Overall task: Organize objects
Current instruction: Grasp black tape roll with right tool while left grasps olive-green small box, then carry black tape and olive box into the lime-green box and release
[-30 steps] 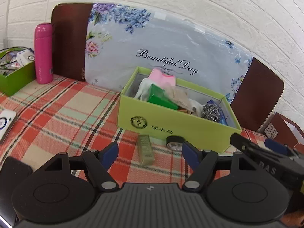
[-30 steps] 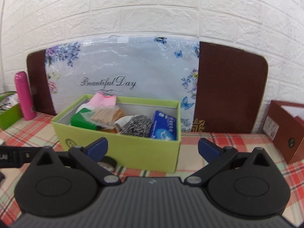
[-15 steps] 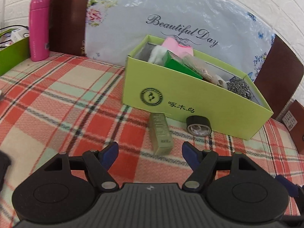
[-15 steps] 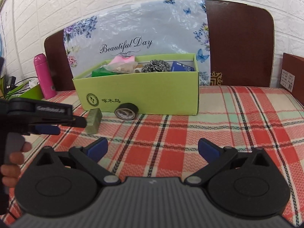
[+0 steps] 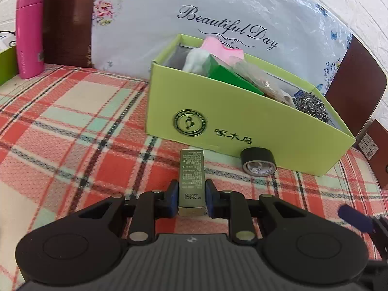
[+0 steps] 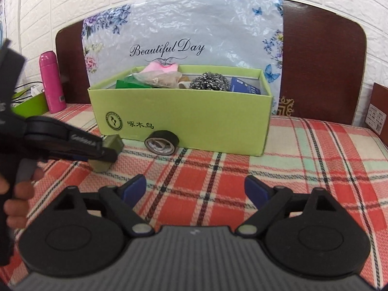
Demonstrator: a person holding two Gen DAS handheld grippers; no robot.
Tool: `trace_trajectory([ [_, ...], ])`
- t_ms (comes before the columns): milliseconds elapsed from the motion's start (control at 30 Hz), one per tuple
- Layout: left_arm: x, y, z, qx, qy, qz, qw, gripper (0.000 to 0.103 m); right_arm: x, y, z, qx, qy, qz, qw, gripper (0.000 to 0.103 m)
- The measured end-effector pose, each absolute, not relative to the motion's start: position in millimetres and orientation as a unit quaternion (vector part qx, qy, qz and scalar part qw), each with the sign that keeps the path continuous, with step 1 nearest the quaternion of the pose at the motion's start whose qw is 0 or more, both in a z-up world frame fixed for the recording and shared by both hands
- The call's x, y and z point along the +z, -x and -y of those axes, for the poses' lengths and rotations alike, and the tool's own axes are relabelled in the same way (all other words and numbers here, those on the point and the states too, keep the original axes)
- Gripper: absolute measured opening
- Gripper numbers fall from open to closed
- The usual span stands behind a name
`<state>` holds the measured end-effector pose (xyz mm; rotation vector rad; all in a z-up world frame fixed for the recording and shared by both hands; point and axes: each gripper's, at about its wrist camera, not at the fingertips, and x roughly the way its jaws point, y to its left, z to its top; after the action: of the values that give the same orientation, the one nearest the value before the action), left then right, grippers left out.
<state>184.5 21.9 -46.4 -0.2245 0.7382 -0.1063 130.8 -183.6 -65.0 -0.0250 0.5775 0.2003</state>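
My left gripper (image 5: pixel 191 200) is shut on a small olive-green carton (image 5: pixel 191 177) that lies on the plaid cloth, pointing toward the lime-green box (image 5: pixel 242 131). In the right wrist view the left gripper (image 6: pixel 106 152) shows at the left, with the carton (image 6: pixel 112 143) between its fingers. A black tape roll (image 5: pixel 258 165) stands against the box's front; it also shows in the right wrist view (image 6: pixel 161 143). The box (image 6: pixel 194 126) holds a pink cloth, a green packet, a steel scourer and a blue pack. My right gripper (image 6: pixel 195 190) is open and empty above the cloth, well short of the box.
A pink flask (image 5: pixel 29 34) stands at the back left beside another green box (image 5: pixel 7 63). A floral "Beautiful Day" board (image 5: pixel 218 19) leans on the brick wall behind. A brown box (image 6: pixel 380 114) sits at the far right.
My left gripper has moved forward and closed on the olive-green carton. My right gripper has drawn nearer to the box and stays open.
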Motion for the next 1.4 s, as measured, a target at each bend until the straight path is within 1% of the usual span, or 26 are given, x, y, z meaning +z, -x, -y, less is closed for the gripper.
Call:
trace_trajectory([
  [100,-46.3,-178.2,-25.5,-0.049,0.094,-0.358,0.928,0.024,-66.0,-149.0,175.0,0.106,0.011,-0.290,0.951,0.080],
  [167,-47.5,-178.6,-27.9,-0.049,0.093,-0.360,0.927,0.024,-66.7,-162.1,166.8,0.108,0.011,-0.290,0.951,0.074],
  [200,-47.8,-178.7,-28.7,-0.050,0.097,-0.360,0.927,0.024,-66.8,-167.9,163.3,0.109,0.010,-0.291,0.950,0.069],
  [233,-48.0,-179.2,-29.4,-0.050,0.099,-0.360,0.926,0.024,-67.5,-175.8,158.7,0.112,0.008,-0.295,0.949,0.068],
  [500,-52.2,-181.1,-37.7,-0.061,0.118,-0.357,0.925,0.024,-70.3,-210.8,130.9,0.120,0.015,-0.296,0.948,0.067],
  [533,-52.0,-181.4,-37.7,-0.061,0.119,-0.356,0.925,0.024,-72.2,-214.1,128.9,0.117,0.015,-0.303,0.946,0.065],
  [567,-52.0,-181.6,-37.3,-0.061,0.119,-0.356,0.925,0.024,-74.1,-215.9,127.8,0.118,0.012,-0.308,0.944,0.059],
  [600,-52.1,-181.9,-36.7,-0.061,0.117,-0.355,0.925,0.024,-76.3,-216.2,127.4,0.123,0.014,-0.312,0.942,0.048],
  [867,-51.3,-180.2,-28.8,-0.055,0.089,-0.355,0.929,0.024,-75.8,-192.3,139.0,0.129,0.023,-0.308,0.942,0.047],
  [1033,-42.3,-166.9,-27.3,-0.076,0.104,-0.361,0.923,0.023,-67.3,-162.4,157.3,0.139,0.012,-0.293,0.946,0.047],
  [1267,3.4,-139.4,-9.1,-0.128,0.086,-0.309,0.939,0.023,-38.3,-129.3,188.1,0.147,-0.016,-0.251,0.957,0.047],
  [1400,34.1,-141.4,3.1,-0.159,0.084,-0.277,0.944,0.023,-15.7,-125.2,202.5,0.137,-0.023,-0.213,0.967,0.047],
])
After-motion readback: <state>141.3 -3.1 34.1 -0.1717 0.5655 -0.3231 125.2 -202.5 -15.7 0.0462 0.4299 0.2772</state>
